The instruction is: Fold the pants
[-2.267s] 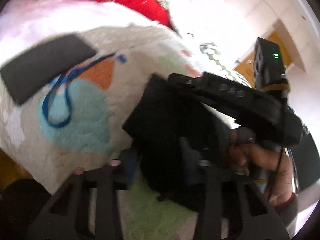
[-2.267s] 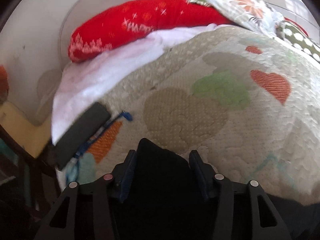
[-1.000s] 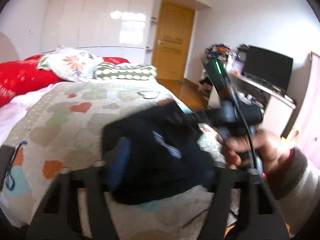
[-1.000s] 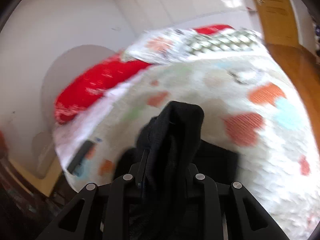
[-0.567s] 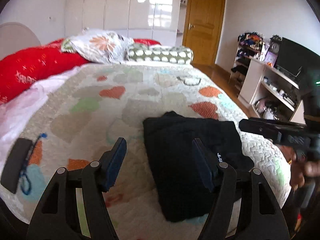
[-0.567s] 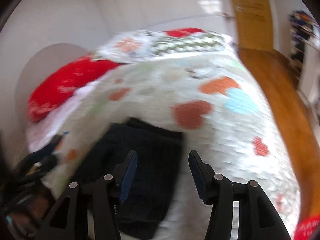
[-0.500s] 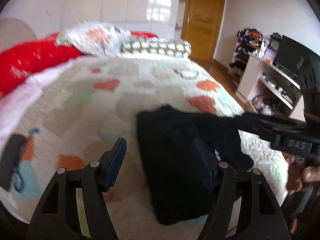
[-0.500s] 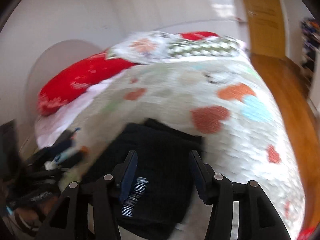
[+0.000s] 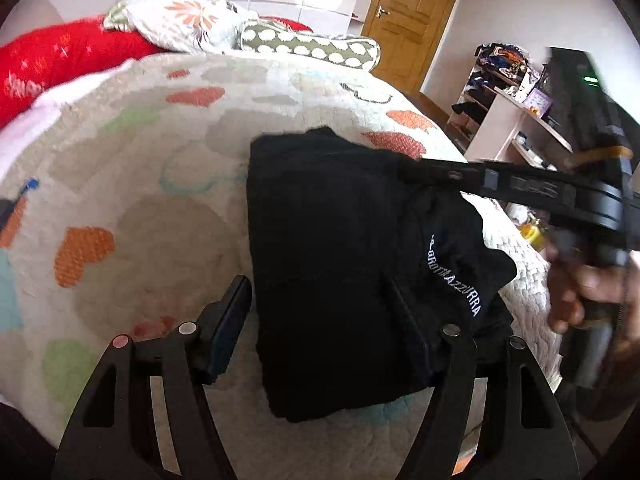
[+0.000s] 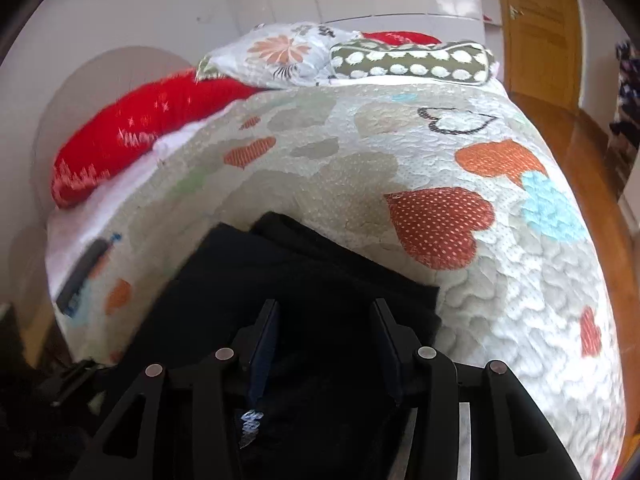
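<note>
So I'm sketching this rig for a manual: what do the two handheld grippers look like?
Both are matte black. The left gripper and right gripper each have two cut-out frame fingers with flat dark pads and round silver or pinkish rivets. Seen from the left wrist camera, the right one has a long black body, a green light and a thin cable near the hand.

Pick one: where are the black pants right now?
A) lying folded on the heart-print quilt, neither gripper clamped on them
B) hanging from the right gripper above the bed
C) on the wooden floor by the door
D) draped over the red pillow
A: the black pants lie as a flat folded bundle on the heart-print quilt, with the left gripper and right gripper both open over them.
</note>
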Motion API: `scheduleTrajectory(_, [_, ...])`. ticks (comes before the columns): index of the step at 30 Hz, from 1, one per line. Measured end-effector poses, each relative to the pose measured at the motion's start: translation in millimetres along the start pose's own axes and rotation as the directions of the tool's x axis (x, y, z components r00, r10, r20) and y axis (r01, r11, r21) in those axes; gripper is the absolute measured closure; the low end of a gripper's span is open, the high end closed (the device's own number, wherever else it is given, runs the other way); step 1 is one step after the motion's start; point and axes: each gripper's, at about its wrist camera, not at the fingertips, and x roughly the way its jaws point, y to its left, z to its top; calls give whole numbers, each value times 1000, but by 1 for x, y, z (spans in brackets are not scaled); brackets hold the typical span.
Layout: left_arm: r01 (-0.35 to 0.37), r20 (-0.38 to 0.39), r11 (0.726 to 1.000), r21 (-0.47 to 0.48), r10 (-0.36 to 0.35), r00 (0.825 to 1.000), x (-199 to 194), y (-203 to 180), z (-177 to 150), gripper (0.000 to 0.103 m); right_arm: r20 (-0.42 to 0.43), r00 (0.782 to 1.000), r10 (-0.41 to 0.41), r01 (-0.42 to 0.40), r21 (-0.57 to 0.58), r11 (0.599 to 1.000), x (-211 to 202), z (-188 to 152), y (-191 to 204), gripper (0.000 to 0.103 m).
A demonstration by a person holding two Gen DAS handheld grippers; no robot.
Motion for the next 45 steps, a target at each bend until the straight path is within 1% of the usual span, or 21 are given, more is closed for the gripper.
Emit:
scheduleTrajectory(2, [-18, 19, 1000, 17, 17, 1000, -7, -3, 1, 32, 18, 1000, -16, 17, -51, 999, -21, -9, 11, 57])
scheduleTrajectory(4, [-30, 23, 999, 22, 30, 999, -10, -5, 1, 32, 18, 1000, -26, 27, -91, 995, -36, -24, 22, 57])
scheduleTrajectory(6, [-38, 18, 999, 15, 38, 999, -10, -5, -2, 32, 2, 999, -36, 36, -104, 994, -42, -45, 27, 56])
scheduleTrajectory(7, [-41, 15, 999, 12, 41, 999, -9, -5, -3, 32, -16, 998, -57, 55, -109, 993, -39, -55, 28, 55])
scheduleTrajectory(8, [-39, 11, 999, 12, 39, 999, -7, -5, -4, 32, -37, 995, -90, 85, -117, 989, -34, -66, 27, 54])
scheduleTrajectory(9, [-36, 2, 999, 11, 36, 999, -3, -5, -4, 32, -42, 994, -104, 98, -122, 988, -29, -79, 26, 50])
scheduleTrajectory(10, [-38, -3, 999, 9, 38, 999, -1, -5, -4, 32, -21, 993, -112, 109, -112, 988, -28, -87, 24, 47])
scheduleTrajectory(11, [-48, 4, 999, 12, 48, 999, -2, -7, -6, 32, 8, 993, -119, 119, -85, 989, -29, -93, 21, 42])
scheduleTrajectory(12, [-58, 10, 998, 20, 57, 998, -2, -8, -5, 32, 15, 994, -110, 111, -58, 992, -30, -95, 19, 42])
scheduleTrajectory(14, [-73, 15, 997, 31, 72, 997, -5, -10, -4, 32, -1, 995, -102, 102, -45, 994, -35, -90, 18, 41])
scheduleTrajectory(17, [-81, 30, 996, 30, 80, 996, -13, -11, 0, 32, 21, 993, -120, 121, -84, 989, -50, -82, 23, 41])
scheduleTrajectory(19, [-107, 50, 994, 39, 105, 993, -18, -11, 3, 32, 53, 991, -127, 131, -85, 988, -60, -78, 25, 41])
scheduleTrajectory(20, [-122, 59, 992, 42, 120, 991, -20, -11, 4, 32, 66, 991, -117, 121, -72, 990, -63, -78, 24, 41])
scheduleTrajectory(21, [-130, 65, 990, 46, 127, 990, -22, -11, 5, 32, 79, 993, -91, 94, -43, 995, -67, -76, 21, 41])
scheduleTrajectory(23, [-133, 75, 990, 45, 130, 989, -25, -9, 8, 32, 92, 994, -53, 53, 7, 999, -70, -73, 17, 41])
scheduleTrajectory(26, [-145, 84, 988, 52, 141, 986, -27, -9, 12, 32, 82, 996, -26, 22, 58, 998, -68, -71, 14, 41])
scheduleTrajectory(28, [-150, 90, 987, 56, 145, 985, -28, -10, 13, 32, 75, 997, -22, 16, 70, 997, -65, -71, 15, 41])
scheduleTrajectory(33, [-147, 87, 988, 50, 143, 986, -25, -10, 15, 32, 65, 997, -27, 22, 74, 997, -56, -68, 19, 41])
scheduleTrajectory(42, [-131, 52, 991, -6, 132, 990, -16, 8, 20, 32, 18, 994, -105, 103, 102, 989, -39, -66, 2, 41])
scheduleTrajectory(45, [-128, 37, 992, -8, 128, 991, -9, 9, 18, 32, 5, 995, -97, 96, 110, 989, -36, -71, -2, 41])
